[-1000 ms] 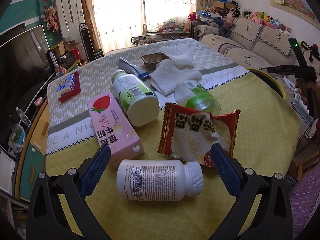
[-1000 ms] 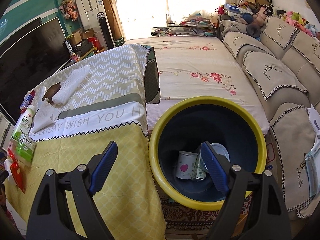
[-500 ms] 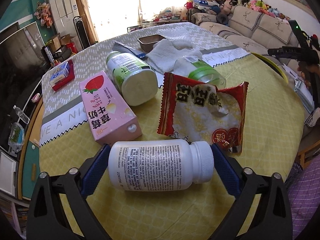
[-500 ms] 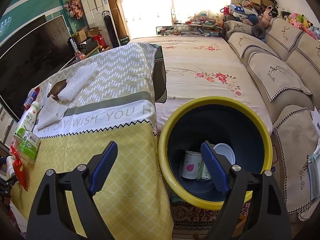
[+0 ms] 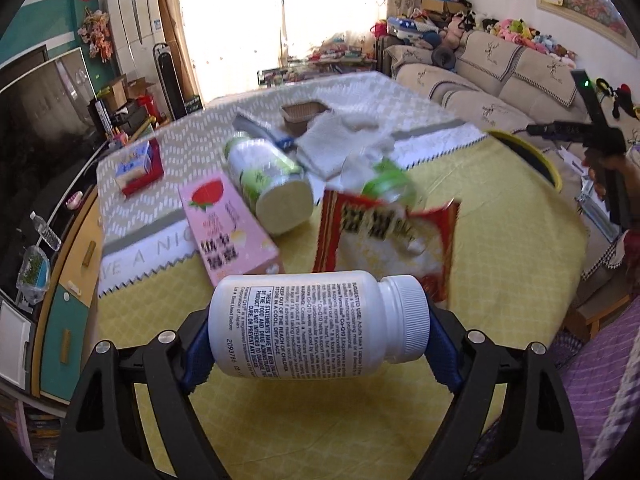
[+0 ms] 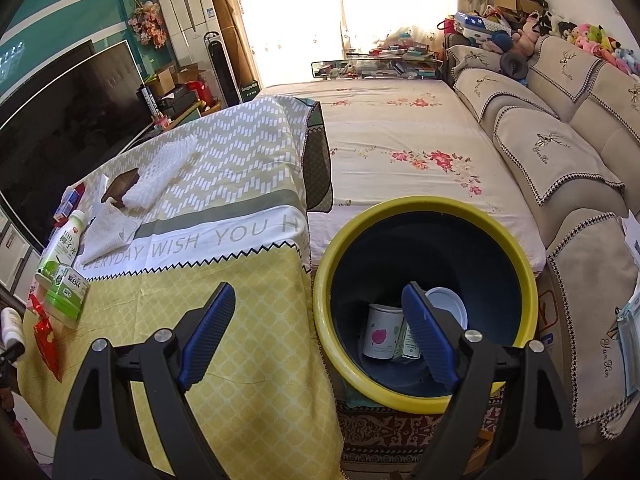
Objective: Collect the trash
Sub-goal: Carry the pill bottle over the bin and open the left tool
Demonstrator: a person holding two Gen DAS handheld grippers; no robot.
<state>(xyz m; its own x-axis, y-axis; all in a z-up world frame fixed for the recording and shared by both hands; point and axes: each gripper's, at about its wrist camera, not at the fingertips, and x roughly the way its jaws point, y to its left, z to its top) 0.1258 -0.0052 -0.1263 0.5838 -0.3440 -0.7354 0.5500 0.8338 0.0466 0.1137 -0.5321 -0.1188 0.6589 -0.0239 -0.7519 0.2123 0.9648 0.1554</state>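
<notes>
Home living room: sofa [image 6: 560, 140], television [image 6: 68, 112], curtained window [image 6: 296, 12].

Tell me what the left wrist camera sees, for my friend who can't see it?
The left gripper has its fingers closing on a white pill bottle lying sideways. Behind it on the yellow tablecloth lie a pink carton and a red snack bag.

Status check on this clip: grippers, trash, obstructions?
Left gripper closing on white pill bottle, gripped end to end. Right gripper open, empty, beside yellow-rimmed bin. Nothing blocking.
</notes>
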